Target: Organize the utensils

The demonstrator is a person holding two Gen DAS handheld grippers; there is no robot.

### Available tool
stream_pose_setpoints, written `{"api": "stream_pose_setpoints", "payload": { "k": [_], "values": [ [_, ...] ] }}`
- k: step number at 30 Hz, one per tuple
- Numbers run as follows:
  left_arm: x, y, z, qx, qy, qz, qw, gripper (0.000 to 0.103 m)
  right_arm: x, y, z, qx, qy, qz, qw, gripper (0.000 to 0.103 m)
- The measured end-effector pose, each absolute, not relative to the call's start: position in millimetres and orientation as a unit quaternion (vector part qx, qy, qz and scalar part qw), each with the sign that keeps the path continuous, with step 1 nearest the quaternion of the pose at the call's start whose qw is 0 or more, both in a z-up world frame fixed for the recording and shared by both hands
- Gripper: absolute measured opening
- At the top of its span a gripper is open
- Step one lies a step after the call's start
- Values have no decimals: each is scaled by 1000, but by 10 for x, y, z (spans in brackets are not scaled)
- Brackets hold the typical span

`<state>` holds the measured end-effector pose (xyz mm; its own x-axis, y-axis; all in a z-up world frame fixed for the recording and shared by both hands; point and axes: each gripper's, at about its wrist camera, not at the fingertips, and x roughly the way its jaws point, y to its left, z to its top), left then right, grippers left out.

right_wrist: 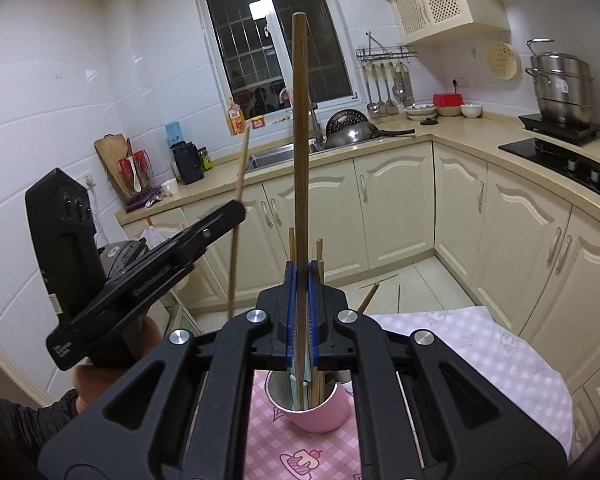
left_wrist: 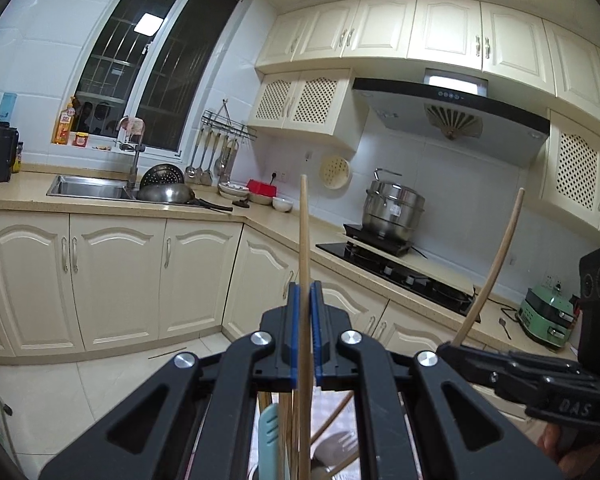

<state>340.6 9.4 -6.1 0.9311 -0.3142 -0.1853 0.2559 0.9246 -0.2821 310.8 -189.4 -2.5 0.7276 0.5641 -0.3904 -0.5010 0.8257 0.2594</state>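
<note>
Black jaws of the right hand-held gripper [right_wrist: 301,300] pinch one chopstick [right_wrist: 300,152] upright above the pink cup [right_wrist: 320,410] on the tabletop [right_wrist: 500,360], probably for dropping in. Left hand-held gripper [left_wrist: 304,312] likewise clamps a pale chopstick [left_wrist: 304,232].

Matt wooden chopstick [right_wrist: 300,160]; smooth pink cup [right_wrist: 320,410], probably plastic; printed cloth [right_wrist: 480,360] over the worktop; glossy steel pot [left_wrist: 392,210].
</note>
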Motion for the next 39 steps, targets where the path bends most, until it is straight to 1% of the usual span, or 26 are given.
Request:
{"api": "stream_pose_setpoints", "payload": {
  "k": [11,16,18,19,20,21,22,23,25,26,27,28,33,39],
  "values": [
    [3594,6,-417,-138,113,-140,974,5,3248,-1829,-203,59,260,278,923,6],
    [3606,-43,-608,-124,132,-140,973,5,3286,-1723,-338,45,283,281,916,6],
    [3585,-54,-674,-115,146,-139,973,7,3310,-1677,-428,38,302,282,910,7],
    [3572,-40,-690,-113,152,-139,972,15,3320,-1666,-469,36,311,279,908,12],
    [3547,-13,-703,-112,157,-140,971,24,3328,-1669,-490,37,316,277,907,21],
    [3513,26,-704,-114,158,-138,971,44,3324,-1696,-519,43,319,270,907,60],
    [3452,91,-688,-117,154,-132,972,59,3311,-1736,-528,53,316,264,910,85],
    [3403,144,-671,-119,150,-127,973,63,3295,-1769,-519,61,309,258,913,85],
    [3315,240,-621,-119,148,-122,974,79,3258,-1837,-505,71,302,248,918,86],
    [3275,275,-593,-117,151,-117,975,84,3242,-1894,-501,82,302,240,919,89],
    [3220,327,-553,-116,153,-112,975,90,3229,-1941,-498,93,302,236,919,94],
    [3180,363,-528,-114,155,-110,975,93,3213,-1981,-494,101,301,232,919,96],
    [2934,485,-399,-87,183,-79,976,94,3076,-2139,-445,135,295,206,923,97],
    [2508,599,-256,-80,187,-53,978,94,2790,-2186,-357,149,284,197,926,97]
  ]
}}
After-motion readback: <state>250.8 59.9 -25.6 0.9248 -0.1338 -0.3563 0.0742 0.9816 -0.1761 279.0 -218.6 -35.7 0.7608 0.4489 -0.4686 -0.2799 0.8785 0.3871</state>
